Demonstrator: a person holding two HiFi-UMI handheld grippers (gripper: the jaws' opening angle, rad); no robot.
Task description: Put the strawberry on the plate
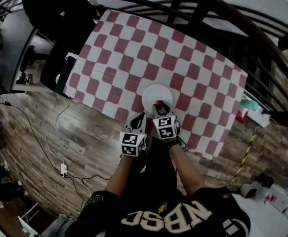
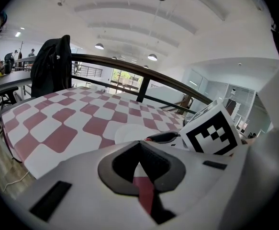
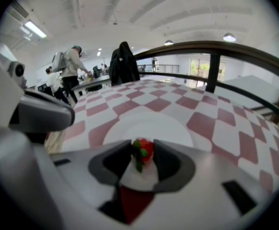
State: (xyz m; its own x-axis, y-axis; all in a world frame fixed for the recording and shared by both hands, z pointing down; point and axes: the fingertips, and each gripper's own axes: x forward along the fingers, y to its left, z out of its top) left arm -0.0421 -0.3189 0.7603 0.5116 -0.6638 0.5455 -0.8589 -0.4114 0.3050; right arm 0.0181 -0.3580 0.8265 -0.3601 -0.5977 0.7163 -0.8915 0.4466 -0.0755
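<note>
Black jersey [image 1: 168, 216] with gold lettering is closest to the camera, both forearms reaching forward to the grippers. The left gripper [image 2: 140, 143] hangs at the near edge of the table with its jaws pressed together and nothing in them. You only see a sliver of cloth through the gap behind the tips.

The right gripper [image 3: 142, 146] is just beside it and a bit further forward. Its jaws are clamped on the strawberry [image 3: 147, 150], which is red with its green leaves turned toward that gripper's camera. The right one's marker cube [image 2: 211, 133] fills the right side of the left gripper view, so the two tools are really close together.

The strawberry is held over the near rim of the white plate [image 1: 153, 94]. Honestly can't tell if it's touching the plate or sitting just above it, since the right gripper view is too soft there. The plate sits near the table's front edge on the red and white checkered tablecloth [image 1: 134, 53], which covers the whole tabletop.

Further back, a black jacket [image 1: 55, 9] hangs over a chair at the far left corner of the table. A dark railing [image 1: 208, 14] runs along the table's far side. There's wood-plank floor [image 1: 40, 127] off to the left of the table. Way in the back of the right gripper view, a couple of people [image 3: 70, 63] stand by some desks under ceiling lights.
</note>
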